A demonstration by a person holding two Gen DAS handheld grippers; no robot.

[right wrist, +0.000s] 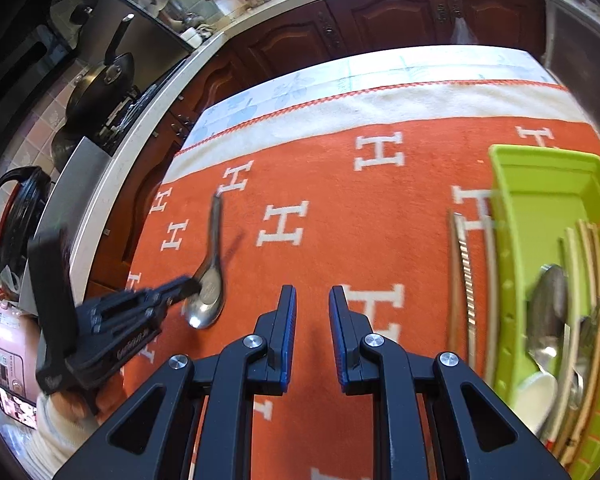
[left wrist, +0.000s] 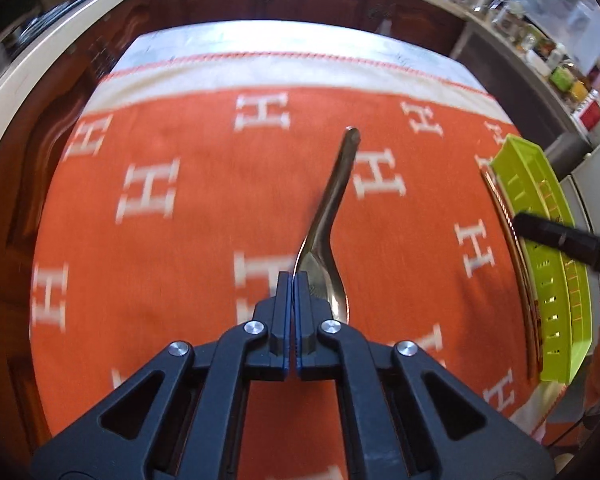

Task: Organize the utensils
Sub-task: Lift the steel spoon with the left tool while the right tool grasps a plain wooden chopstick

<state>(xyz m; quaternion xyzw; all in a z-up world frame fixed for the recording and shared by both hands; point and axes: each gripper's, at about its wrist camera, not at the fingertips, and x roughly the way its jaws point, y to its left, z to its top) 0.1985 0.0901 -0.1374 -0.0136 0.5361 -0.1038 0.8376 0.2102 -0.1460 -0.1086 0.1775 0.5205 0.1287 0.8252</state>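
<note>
A metal spoon (left wrist: 332, 208) lies on the orange cloth (left wrist: 180, 240) with its handle pointing away. My left gripper (left wrist: 293, 280) is shut on the rim of the spoon's bowl. In the right wrist view the left gripper (right wrist: 194, 286) pinches the spoon (right wrist: 210, 276) at the left. My right gripper (right wrist: 313, 300) is open and empty above the cloth (right wrist: 340, 240). A green tray (right wrist: 540, 216) at the right holds spoons and chopsticks. The tray also shows in the left wrist view (left wrist: 540, 240).
A pair of chopsticks (right wrist: 466, 272) lies on the cloth beside the tray's left wall. Dark wooden cabinets (right wrist: 380, 28) and a counter ring the table. A pan (right wrist: 100, 84) and a kettle (right wrist: 16, 216) stand at the left.
</note>
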